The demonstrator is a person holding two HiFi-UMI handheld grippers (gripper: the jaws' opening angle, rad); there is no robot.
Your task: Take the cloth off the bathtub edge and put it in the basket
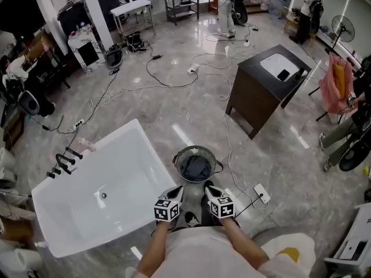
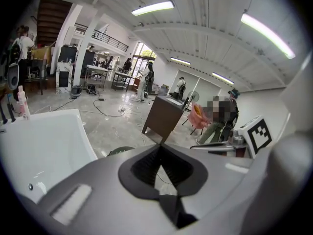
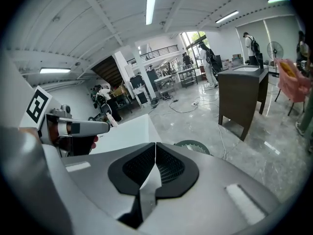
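The dark, crumpled cloth (image 1: 195, 168) lies inside the round dark mesh basket (image 1: 197, 148), which stands on the grey marble floor at the lower centre of the head view, just right of the white rectangular bathtub (image 1: 136, 172). No cloth shows on the tub's rim, so the task looks to be finished.

The left gripper (image 1: 179, 189) and the right gripper (image 1: 207, 187) hang side by side just below the basket in the frame. In each gripper view the black ribbed fingers meet tip to tip with nothing between them: both are closed and empty.

The cloth looks soft, limp and light. I judge it would sag and drape rather than keep a shape, so a pinch on a raised fold near its middle would hold it best. It seems neither slippery nor fragile.

How it is folded and how deep it sits cannot be made out, since the basket wall hides its lower part. In both gripper views the fingers cover all but a sliver of the basket rim. A small pink object (image 1: 87, 144) on the tub's rim at the left is too small to identify.
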